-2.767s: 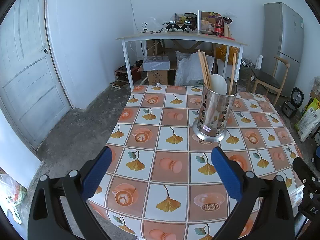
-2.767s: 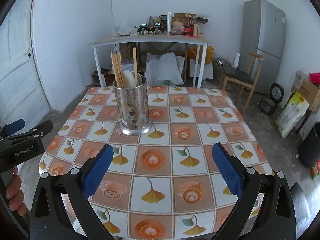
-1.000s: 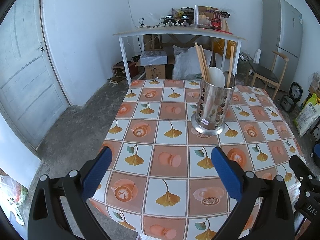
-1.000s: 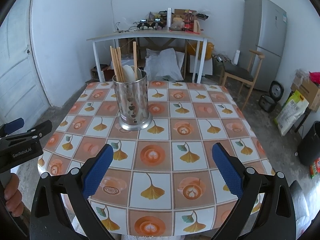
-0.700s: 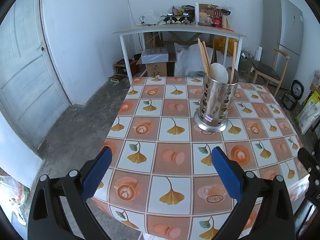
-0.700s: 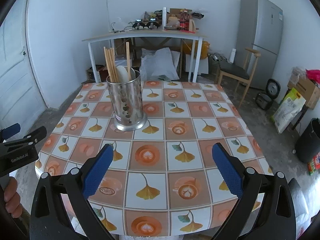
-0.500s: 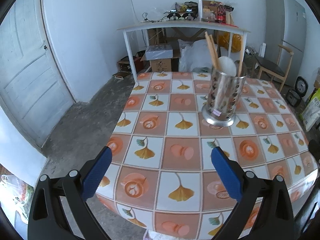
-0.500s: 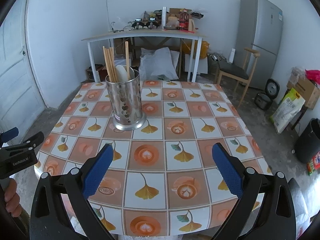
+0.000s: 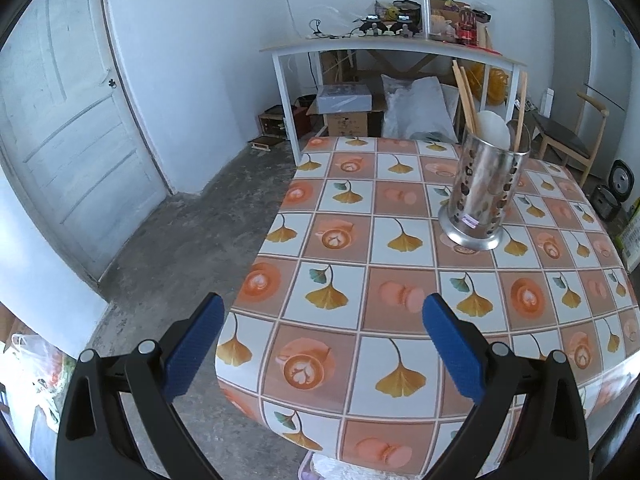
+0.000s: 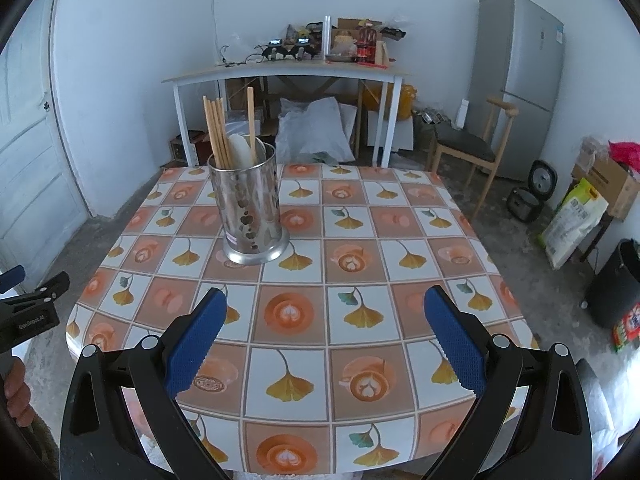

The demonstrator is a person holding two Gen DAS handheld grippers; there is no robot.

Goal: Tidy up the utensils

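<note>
A perforated steel utensil holder (image 9: 482, 196) (image 10: 250, 212) stands upright on the table (image 9: 400, 280) (image 10: 360, 280) with its leaf-pattern cloth. Several wooden chopsticks (image 10: 216, 136) (image 9: 466, 96) and a white spoon (image 10: 240, 152) (image 9: 494, 130) stick out of it. My left gripper (image 9: 320, 340) is open and empty at the table's near left corner, well short of the holder. My right gripper (image 10: 322, 332) is open and empty over the near edge, with the holder ahead to the left. The left gripper also shows at the left edge of the right wrist view (image 10: 28, 308), held by a hand (image 10: 16, 392).
A white desk (image 10: 288, 72) (image 9: 380, 46) loaded with clutter stands behind the table, with boxes and bags below it. A grey fridge (image 10: 520, 80), a wooden chair (image 10: 472, 148), a black bin (image 10: 616, 284) and sacks are to the right. A door (image 9: 68, 132) is at left.
Both grippers have drawn back from the holder; the left one has also swung left, so more floor and door show. Both stay open and empty.
</note>
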